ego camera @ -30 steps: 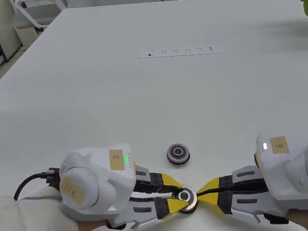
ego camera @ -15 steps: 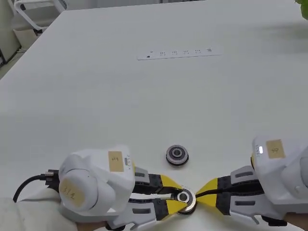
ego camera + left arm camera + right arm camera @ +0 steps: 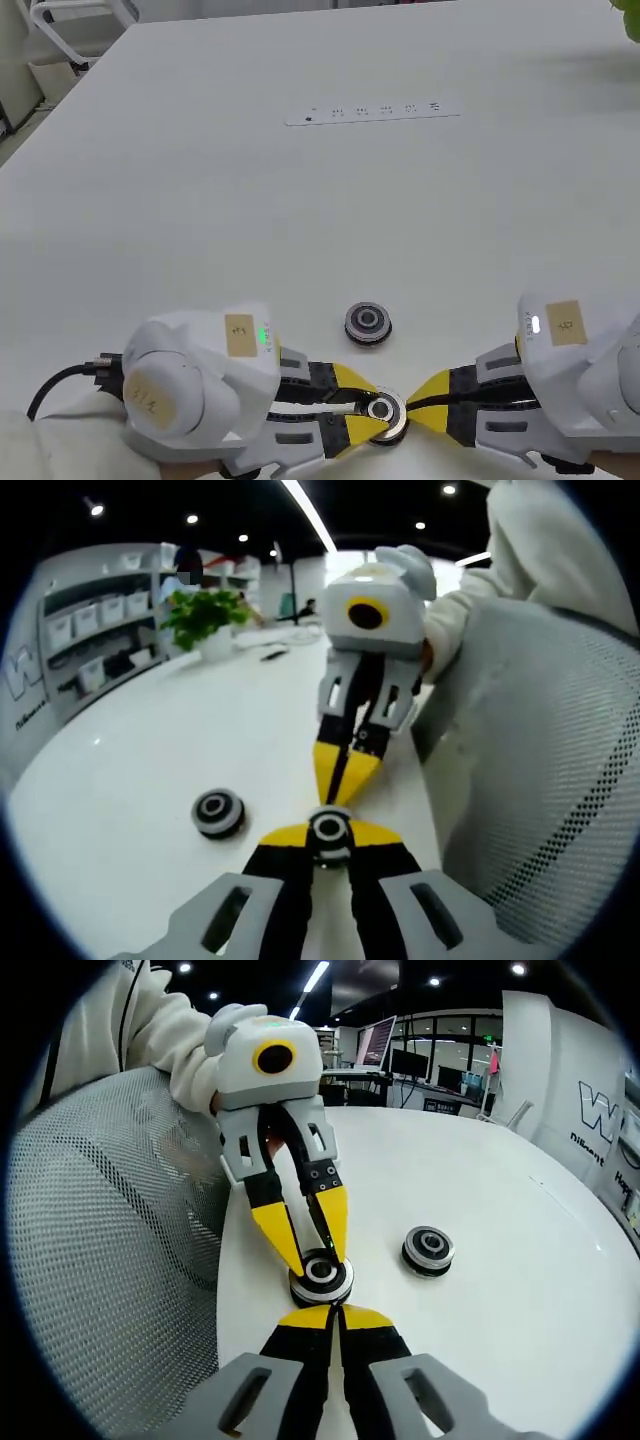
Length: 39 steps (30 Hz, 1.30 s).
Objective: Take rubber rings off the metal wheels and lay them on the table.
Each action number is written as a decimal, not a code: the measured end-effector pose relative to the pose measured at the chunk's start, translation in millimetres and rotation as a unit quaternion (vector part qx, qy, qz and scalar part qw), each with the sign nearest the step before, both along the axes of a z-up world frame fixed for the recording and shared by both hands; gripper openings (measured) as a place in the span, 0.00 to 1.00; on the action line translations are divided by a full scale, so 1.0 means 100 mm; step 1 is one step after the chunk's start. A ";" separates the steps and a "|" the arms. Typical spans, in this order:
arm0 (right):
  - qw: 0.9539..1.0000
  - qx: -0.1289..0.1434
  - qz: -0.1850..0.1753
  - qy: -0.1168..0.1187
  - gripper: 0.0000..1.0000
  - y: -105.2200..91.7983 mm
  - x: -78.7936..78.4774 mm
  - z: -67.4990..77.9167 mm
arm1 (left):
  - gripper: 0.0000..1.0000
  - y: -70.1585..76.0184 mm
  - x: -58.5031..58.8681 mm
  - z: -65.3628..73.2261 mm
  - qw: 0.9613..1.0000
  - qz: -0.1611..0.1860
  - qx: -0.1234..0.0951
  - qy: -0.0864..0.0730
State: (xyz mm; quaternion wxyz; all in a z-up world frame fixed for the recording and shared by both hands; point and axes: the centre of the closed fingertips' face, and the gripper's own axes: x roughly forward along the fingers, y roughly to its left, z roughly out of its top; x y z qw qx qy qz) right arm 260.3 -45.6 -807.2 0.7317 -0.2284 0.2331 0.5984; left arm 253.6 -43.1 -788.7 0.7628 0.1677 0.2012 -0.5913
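Your left gripper point(image 3: 366, 405) is clamped on the near wheel point(image 3: 384, 409), one yellow tip on each side of it, down on the bench point(image 3: 300, 220). Your right gripper point(image 3: 414, 408) points at that wheel from the opposite side, tips pressed together and touching its rim; whether any rubber is caught between them, I cannot tell. The second wheel point(image 3: 368, 322) lies flat just beyond the near wheel, apart from it, dark rubber ring point(image 3: 428, 1269) on. Far beyond the near wheel, a white power strip point(image 3: 372, 110) lies flat.
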 end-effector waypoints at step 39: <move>0.928 0.162 -0.147 0.302 0.00 0.01 0.05 0.13 | 0.13 -0.01 -0.01 0.00 1.000 -0.006 0.000 -0.007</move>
